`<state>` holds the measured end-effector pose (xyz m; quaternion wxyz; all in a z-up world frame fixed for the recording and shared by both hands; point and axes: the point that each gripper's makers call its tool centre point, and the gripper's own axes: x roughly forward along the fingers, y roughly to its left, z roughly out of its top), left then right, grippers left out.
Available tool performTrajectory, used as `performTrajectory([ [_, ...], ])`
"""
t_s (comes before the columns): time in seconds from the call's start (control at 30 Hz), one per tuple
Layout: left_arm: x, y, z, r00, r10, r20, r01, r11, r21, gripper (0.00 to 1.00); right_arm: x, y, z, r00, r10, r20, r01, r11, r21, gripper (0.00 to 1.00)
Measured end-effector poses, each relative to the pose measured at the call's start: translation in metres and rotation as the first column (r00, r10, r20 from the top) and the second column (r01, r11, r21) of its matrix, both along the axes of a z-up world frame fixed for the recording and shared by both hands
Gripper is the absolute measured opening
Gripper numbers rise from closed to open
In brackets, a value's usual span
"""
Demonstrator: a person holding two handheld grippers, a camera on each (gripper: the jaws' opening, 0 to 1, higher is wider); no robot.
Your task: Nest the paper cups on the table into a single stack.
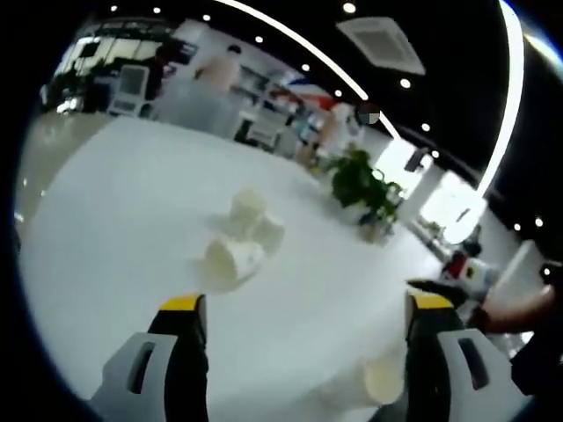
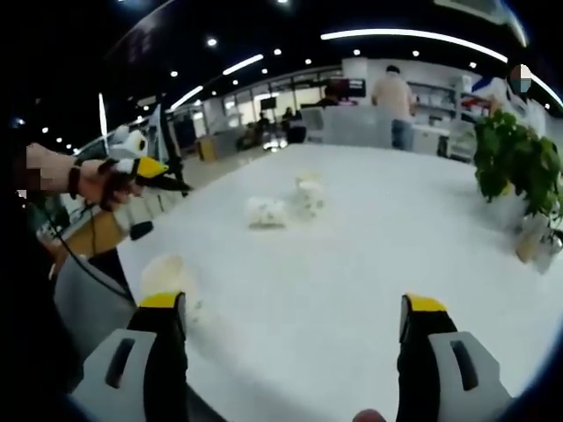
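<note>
White paper cups [image 1: 244, 236] lie in a loose cluster on a large white table [image 1: 132, 211], a little left of centre in the left gripper view. One cup lies tipped on its side with its open mouth turned toward the camera; two more sit just behind it, close together, though blur hides whether they touch. Another cup [image 1: 380, 380] rests near the bottom of the frame, just inside the right-hand jaw.

The left gripper [image 1: 303, 309] rises from the bottom edge with its yellow-tipped jaws spread wide and nothing between them.

In the right gripper view, the same cluster [image 2: 283, 204] appears at centre, well apart from the right gripper [image 2: 295, 309], whose jaws also stand wide open and empty. A single cup [image 2: 164, 274] sits just above its left-hand jaw, near the table edge. At the left of this frame a person's hand [image 2: 106, 183] holds the other gripper.

A green potted plant [image 2: 515, 171] stands on the table at the right edge. People stand in the bright room behind, at the top of the frame.

Paper cups of this kind are likely very light and thin-walled, so they would slide or tip at a nudge and crumple under a hard squeeze. The rolled rim is probably the stiffest part; a gentle grip across the wall just below it looks safest. The lying cup would need righting or a sideways approach.
</note>
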<state>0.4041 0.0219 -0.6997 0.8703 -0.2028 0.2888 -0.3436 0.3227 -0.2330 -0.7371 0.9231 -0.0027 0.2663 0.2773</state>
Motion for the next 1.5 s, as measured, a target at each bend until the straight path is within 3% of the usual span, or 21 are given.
performTrajectory([
  [0.23,0.024,-0.006,-0.013,0.992,0.071,-0.102,-0.086,0.986,-0.146,0.92,-0.001,0.000,-0.005,1.000,-0.009,-0.016,0.009,1.000,0.001,1.00],
  [0.73,0.052,-0.032,-0.043,0.987,0.020,-0.159,-0.041,0.990,-0.133,0.91,-0.005,-0.017,-0.012,0.997,-0.057,-0.044,0.056,0.998,-0.004,0.98],
  [0.87,0.056,-0.041,-0.045,0.985,0.022,-0.172,-0.050,0.986,-0.157,0.90,-0.009,-0.021,-0.013,0.996,-0.071,-0.056,0.071,0.997,0.005,0.98],
  [0.97,0.064,-0.044,-0.043,0.977,0.059,-0.205,-0.106,0.967,-0.231,0.89,-0.008,-0.022,-0.013,0.995,-0.080,-0.055,0.080,0.997,0.004,0.98],
  [1.17,0.073,-0.045,-0.053,0.977,0.060,-0.203,-0.104,0.971,-0.215,0.87,-0.008,-0.022,-0.012,0.994,-0.092,-0.055,0.093,0.996,0.015,0.98],
  [1.37,0.074,-0.048,-0.057,0.981,0.019,-0.193,-0.060,0.976,-0.209,0.78,-0.009,-0.024,-0.012,0.993,-0.101,-0.055,0.102,0.995,0.016,0.98],
  [1.5,0.080,-0.049,-0.062,0.978,0.017,-0.208,-0.065,0.972,-0.227,0.78,-0.011,-0.028,-0.011,0.992,-0.113,-0.051,0.114,0.993,0.014,0.98],
])
